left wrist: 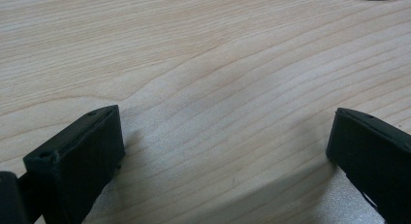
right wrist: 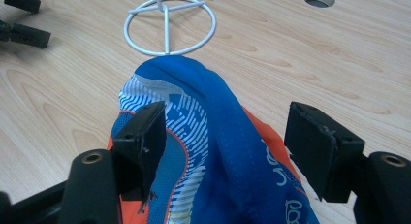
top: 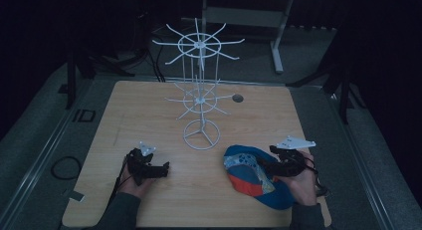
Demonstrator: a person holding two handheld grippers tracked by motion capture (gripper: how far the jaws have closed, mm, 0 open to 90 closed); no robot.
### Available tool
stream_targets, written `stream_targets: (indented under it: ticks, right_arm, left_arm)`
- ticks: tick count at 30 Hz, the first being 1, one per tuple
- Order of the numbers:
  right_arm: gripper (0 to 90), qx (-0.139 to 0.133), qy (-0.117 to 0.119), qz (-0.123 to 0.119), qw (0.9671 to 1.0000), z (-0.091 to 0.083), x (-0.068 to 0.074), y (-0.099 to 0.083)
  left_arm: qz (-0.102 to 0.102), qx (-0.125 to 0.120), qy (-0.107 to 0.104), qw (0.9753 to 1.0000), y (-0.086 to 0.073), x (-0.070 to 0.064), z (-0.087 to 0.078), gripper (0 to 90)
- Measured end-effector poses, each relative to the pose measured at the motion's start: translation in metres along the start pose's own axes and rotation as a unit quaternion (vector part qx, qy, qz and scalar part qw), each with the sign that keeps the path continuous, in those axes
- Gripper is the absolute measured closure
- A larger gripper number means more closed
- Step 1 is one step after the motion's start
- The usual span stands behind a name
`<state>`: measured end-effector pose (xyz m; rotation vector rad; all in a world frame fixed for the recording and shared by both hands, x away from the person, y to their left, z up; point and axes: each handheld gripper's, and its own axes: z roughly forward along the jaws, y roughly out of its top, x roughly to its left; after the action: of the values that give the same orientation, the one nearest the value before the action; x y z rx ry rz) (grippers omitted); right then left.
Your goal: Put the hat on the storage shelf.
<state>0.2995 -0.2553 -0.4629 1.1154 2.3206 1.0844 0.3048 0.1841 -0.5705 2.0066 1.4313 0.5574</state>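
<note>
Here the right gripper (right wrist: 225, 151) has its jaws spread wide around the blue cap (right wrist: 213, 136), which lies between them on the table (top: 149, 115); probably it should close on the raised fold. The left gripper (left wrist: 225, 151), also open, holds nothing

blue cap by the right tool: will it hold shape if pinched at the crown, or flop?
Probably flops: the cap looks like thin fabric, its crown already folded into a ridge between the right tool's open jaws. Likely light, so a push should slide it across the wooden table rather than tip or roll it. A pinch may gather cloth only.
</note>
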Motion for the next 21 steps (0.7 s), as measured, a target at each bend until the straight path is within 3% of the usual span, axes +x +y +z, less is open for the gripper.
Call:
stream_targets:
  ticks: [17, 21]
  right_arm:
    - [31.2, 0.003, 0.005, -0.002, 1.0000, 0.0041, 0.0007, 0.0008]
    - [31.3, 0.021, 0.017, -0.007, 0.9996, 0.0088, 0.0016, 0.0022]
  left_arm:
    - [0.000, 0.000, -0.001, 1.0000, 0.0000, -0.0001, 0.0000, 0.1]
    - [0.000, 0.000, -0.001, 1.0000, 0.0000, -0.0002, 0.0001, 0.1]
